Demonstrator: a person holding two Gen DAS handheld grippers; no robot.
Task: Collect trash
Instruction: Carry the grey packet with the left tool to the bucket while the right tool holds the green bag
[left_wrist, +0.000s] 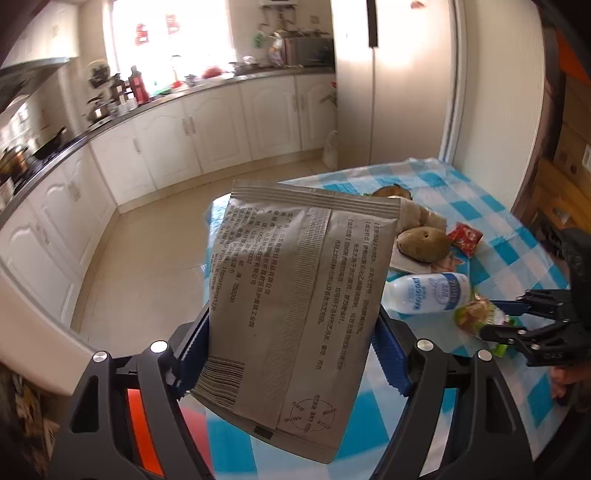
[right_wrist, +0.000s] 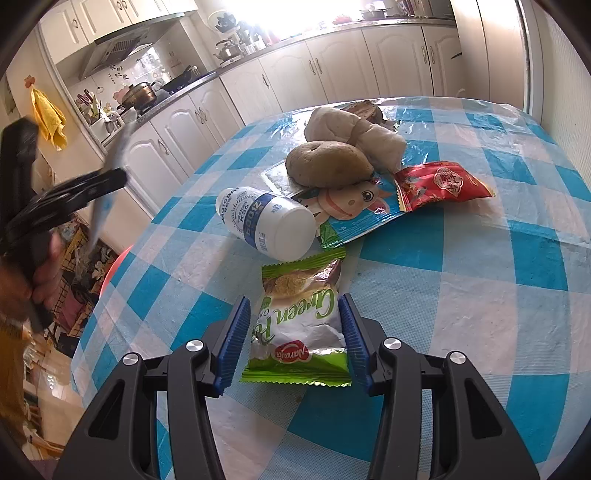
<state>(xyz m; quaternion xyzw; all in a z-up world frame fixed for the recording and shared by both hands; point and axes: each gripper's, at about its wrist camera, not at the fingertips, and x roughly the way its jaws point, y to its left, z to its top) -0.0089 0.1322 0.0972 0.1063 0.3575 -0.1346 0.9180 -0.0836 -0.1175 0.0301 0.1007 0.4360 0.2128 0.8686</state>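
My left gripper is shut on a grey-brown printed packet, held up over the table's near-left edge with its blue pads against both sides. In the right wrist view this gripper is blurred at the far left, and the packet shows edge-on. My right gripper is shut on a green snack packet, low on the checked tablecloth. From the left wrist view, the right gripper is at the right with that green packet in it.
A white bottle lies on its side just beyond the green packet. Behind it are a blue cartoon wrapper, a red sachet, a brown bun and a pale roll. Something red sits below the table's left edge.
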